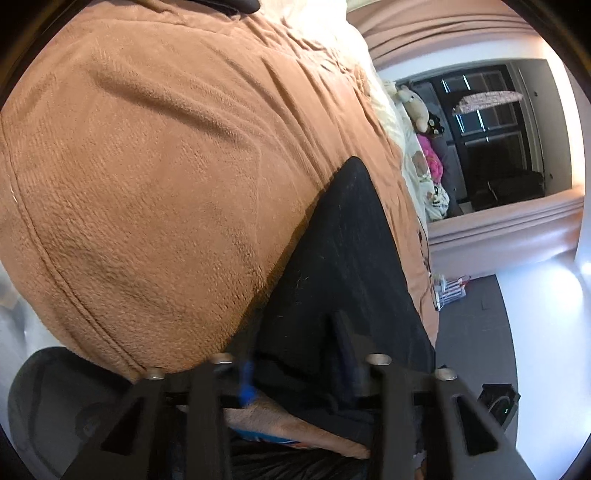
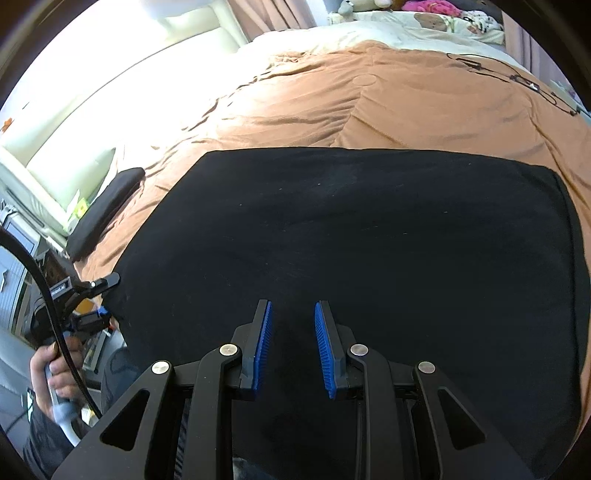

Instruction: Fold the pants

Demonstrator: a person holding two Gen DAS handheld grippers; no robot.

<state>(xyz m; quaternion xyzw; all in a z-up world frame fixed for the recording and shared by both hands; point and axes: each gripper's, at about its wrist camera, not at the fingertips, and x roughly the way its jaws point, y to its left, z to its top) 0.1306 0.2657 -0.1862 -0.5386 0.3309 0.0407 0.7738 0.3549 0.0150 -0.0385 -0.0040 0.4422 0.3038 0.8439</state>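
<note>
Two blue ribbed pads (image 2: 264, 343) line the fingers of the right gripper (image 2: 293, 304). They stand apart with a modest gap, and nothing is caught between them. They hang over the near middle of the black folded pants (image 2: 351, 240).

The pants lie spread flat in a broad, roughly rectangular shape. Their far edge is straight and their right corner is rounded off.

At the near left corner of the pants sits the left gripper (image 2: 107, 299). One black finger reaches over the cloth edge, and the other, with a blue pad, is below it. In the left wrist view the left gripper (image 1: 295, 343) is blurred. The black pants (image 1: 343, 240) run between its fingers. Whether the pads actually press on the cloth, I cannot tell. A person's hand (image 2: 55, 365) grips the handle of that gripper, and a black cable curves past it.

The pants rest on a brown fleece blanket (image 2: 369, 103), wrinkled in long ridges, which covers the bed. To the left, near the blanket's edge, lies a second small black folded cloth (image 2: 107, 203), well apart from the pants. On the far right of the blanket a thin black cord (image 2: 517, 77) trails.

Beyond the blanket, a cream sheet (image 2: 332, 37) covers the far end of the bed. Plush toys (image 1: 415, 107) and a pink cloth (image 2: 428, 5) are piled at its far end. In the left wrist view, a dark window (image 1: 498, 140) shows past the toys.
</note>
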